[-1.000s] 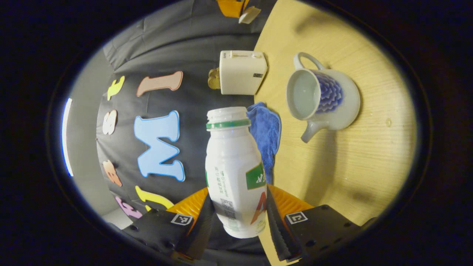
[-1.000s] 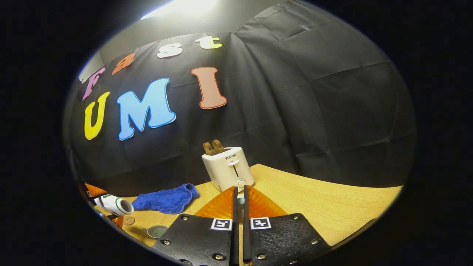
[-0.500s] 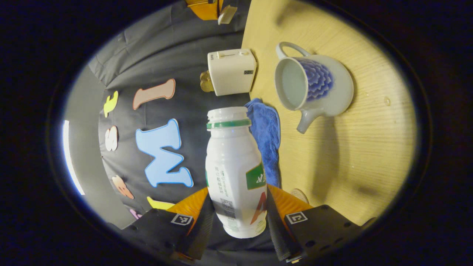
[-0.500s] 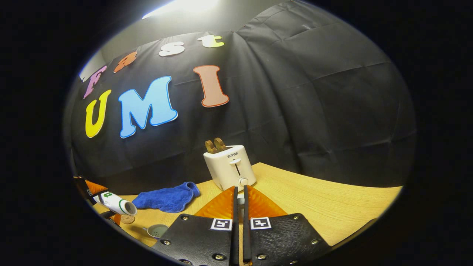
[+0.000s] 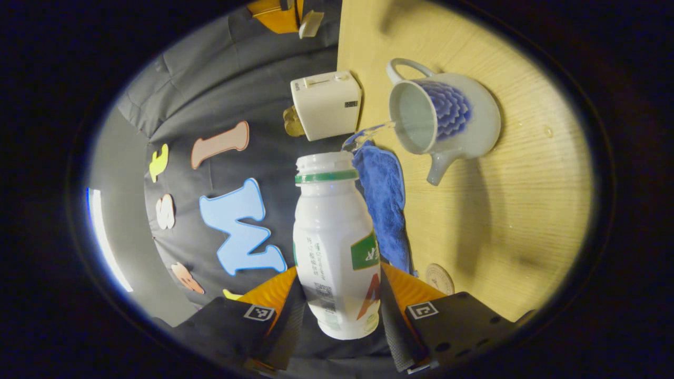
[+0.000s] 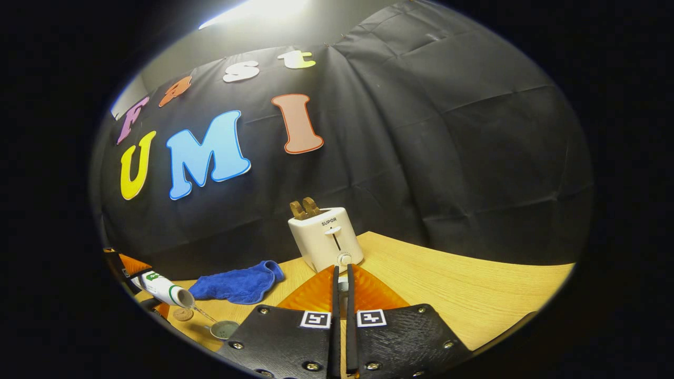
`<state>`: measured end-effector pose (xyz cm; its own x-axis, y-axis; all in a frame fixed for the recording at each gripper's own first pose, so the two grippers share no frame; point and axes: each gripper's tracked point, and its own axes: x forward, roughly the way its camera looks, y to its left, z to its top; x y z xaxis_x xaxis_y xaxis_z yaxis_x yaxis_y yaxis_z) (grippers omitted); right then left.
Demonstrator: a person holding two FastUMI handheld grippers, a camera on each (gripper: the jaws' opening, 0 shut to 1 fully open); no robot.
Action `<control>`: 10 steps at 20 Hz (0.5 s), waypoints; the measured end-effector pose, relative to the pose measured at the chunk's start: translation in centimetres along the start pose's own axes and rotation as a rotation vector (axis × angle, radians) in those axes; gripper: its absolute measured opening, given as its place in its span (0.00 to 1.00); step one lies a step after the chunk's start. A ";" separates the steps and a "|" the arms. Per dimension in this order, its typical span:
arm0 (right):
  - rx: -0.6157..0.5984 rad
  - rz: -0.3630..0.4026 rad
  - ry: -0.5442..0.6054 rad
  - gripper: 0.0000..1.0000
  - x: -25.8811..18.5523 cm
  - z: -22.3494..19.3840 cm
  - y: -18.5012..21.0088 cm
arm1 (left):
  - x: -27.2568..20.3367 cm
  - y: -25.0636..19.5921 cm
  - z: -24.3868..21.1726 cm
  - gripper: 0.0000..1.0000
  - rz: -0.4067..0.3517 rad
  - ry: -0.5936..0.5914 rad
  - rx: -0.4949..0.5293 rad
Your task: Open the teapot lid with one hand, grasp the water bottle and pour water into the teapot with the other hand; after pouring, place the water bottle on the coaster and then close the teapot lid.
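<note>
On the wooden desk (image 5: 505, 221) stands a white toaster (image 5: 326, 104), a blue cloth (image 5: 383, 205), the open teapot (image 5: 442, 123) and a small round coaster (image 5: 439, 278). Left claw (image 5: 339, 310) squeezes the tipped water bottle (image 5: 334, 247); water (image 5: 368, 134) streams into the teapot. Right claw (image 6: 341, 295) is pinched nearly closed on something small I cannot make out.

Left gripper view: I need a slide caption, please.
Left gripper tips the water bottle, a stream arcing into the open teapot.
</note>
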<state>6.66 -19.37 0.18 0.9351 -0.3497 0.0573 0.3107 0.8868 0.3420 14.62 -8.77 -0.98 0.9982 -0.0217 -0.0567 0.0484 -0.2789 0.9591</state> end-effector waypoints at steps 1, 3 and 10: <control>0.000 0.002 0.001 0.04 0.0 0.0 0.1 | 0.1 0.1 0.1 0.76 0.001 0.000 0.005; -0.004 0.005 0.000 0.04 0.0 0.0 0.3 | 0.0 0.0 -0.1 0.76 0.002 -0.001 0.015; -0.007 0.006 -0.001 0.04 -0.1 0.1 0.2 | -0.2 0.4 -0.1 0.76 0.018 -0.005 0.053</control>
<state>6.62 -19.18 0.34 0.9367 -0.3450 0.0601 0.3066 0.8909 0.3351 14.45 -8.79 -0.55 0.9986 -0.0318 -0.0414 0.0287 -0.3287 0.9440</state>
